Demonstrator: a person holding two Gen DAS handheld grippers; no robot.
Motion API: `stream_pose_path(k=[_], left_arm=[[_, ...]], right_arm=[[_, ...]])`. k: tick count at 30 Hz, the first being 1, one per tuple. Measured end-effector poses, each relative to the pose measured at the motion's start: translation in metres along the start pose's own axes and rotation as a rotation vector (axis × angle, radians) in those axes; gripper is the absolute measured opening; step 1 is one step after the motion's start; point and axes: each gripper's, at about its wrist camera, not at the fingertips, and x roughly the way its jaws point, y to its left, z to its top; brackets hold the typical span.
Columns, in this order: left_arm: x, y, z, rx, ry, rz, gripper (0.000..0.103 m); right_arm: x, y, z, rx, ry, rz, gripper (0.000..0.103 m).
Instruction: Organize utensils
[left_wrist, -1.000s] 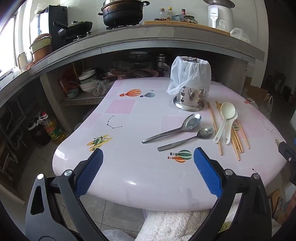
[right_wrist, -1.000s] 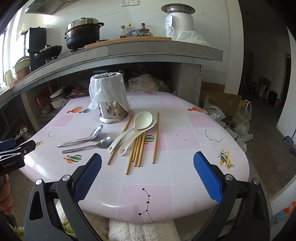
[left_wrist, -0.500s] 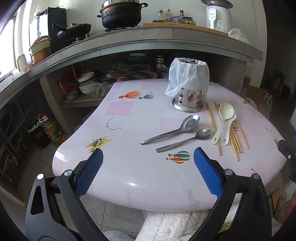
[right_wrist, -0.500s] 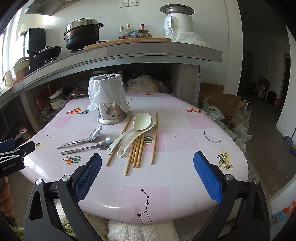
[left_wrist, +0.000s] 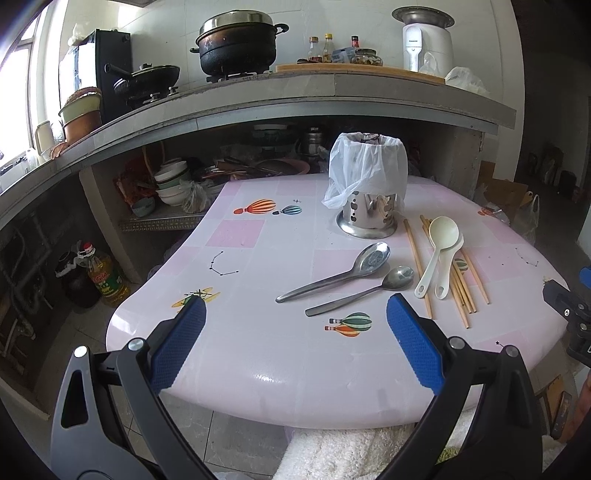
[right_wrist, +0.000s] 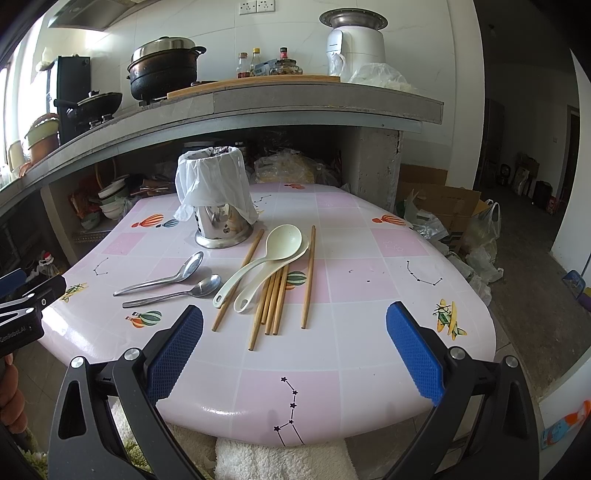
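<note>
On the pink tiled table (right_wrist: 369, 280), printed with balloons and constellations, a perforated steel utensil holder (right_wrist: 221, 225) draped in a white plastic bag (right_wrist: 212, 182) stands toward the far side. Just near of it lie two steel spoons (right_wrist: 173, 282) side by side, handles pointing left. To their right, two cream plastic ladle spoons (right_wrist: 264, 264) rest nested across a loose row of wooden chopsticks (right_wrist: 275, 295).

Over the table's near edge the left gripper (left_wrist: 295, 343) hangs with its blue-padded jaws spread wide and nothing between them. Farther right along that edge, the right gripper (right_wrist: 295, 347) is likewise wide apart and empty, well short of the utensils. A white fluffy mat (right_wrist: 280, 461) lies below the table.
</note>
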Motion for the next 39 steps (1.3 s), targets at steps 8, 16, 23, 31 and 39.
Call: stream_pose_path(k=[8, 16, 23, 31, 39], left_arm=[[-0.0008, -0.001, -0.0007, 0.003, -0.001, -0.011, 0.095], [0.0009, -0.0022, -0.0022, 0.003, 0.009, -0.017, 0.095], [0.0018, -0.0025, -0.0033, 0.001, 0.015, -0.018, 0.095], [0.0024, -0.0026, -0.0037, 0.002, 0.018, -0.018, 0.095], [0.0051, -0.0023, -0.0048, 0.001, 0.028, -0.016, 0.095]], right_arm=[[-0.0002, 0.0001, 0.0001, 0.0, 0.001, 0.0, 0.097], [-0.0006, 0.0005, 0.0002, 0.0, 0.0, 0.0, 0.097], [-0.0007, 0.0006, 0.0, 0.0, 0.0, 0.0, 0.097], [-0.0004, 0.002, -0.0014, -0.001, 0.0, 0.0, 0.097], [-0.0007, -0.0006, 0.001, -0.001, 0.001, 0.001, 0.097]])
